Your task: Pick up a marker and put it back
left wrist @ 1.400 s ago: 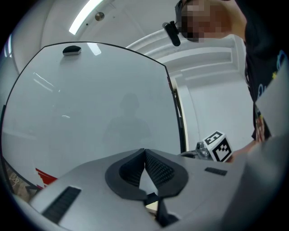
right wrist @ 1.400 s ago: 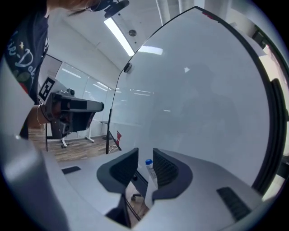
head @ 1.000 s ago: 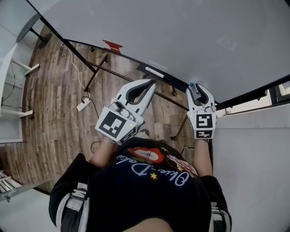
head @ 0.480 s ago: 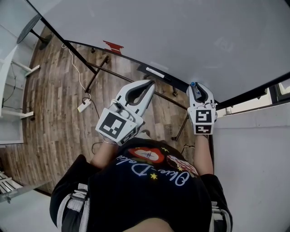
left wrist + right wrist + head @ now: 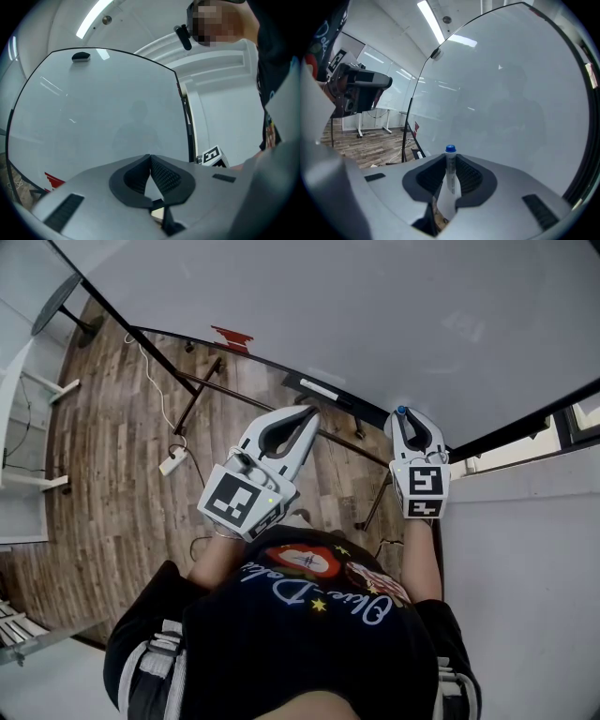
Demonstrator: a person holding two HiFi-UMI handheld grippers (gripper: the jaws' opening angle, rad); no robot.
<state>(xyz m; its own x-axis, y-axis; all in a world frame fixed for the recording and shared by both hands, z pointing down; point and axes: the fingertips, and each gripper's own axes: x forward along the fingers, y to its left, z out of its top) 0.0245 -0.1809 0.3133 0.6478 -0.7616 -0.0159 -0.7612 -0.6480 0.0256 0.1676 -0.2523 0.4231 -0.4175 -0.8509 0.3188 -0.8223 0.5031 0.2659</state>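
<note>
Now right gripper [image 5: 404, 420] closing on blue-capped marker [image 5: 451, 171] — left gripper [image 5: 150, 158] jaws together, empty.

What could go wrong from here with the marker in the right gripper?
1. The right gripper is closing its jaws on the marker, which seems pinched only near their tips; it may tilt or slip out.
2. The marker's blue-capped end points at the whiteboard ahead; pushing forward could knock it loose.
</note>
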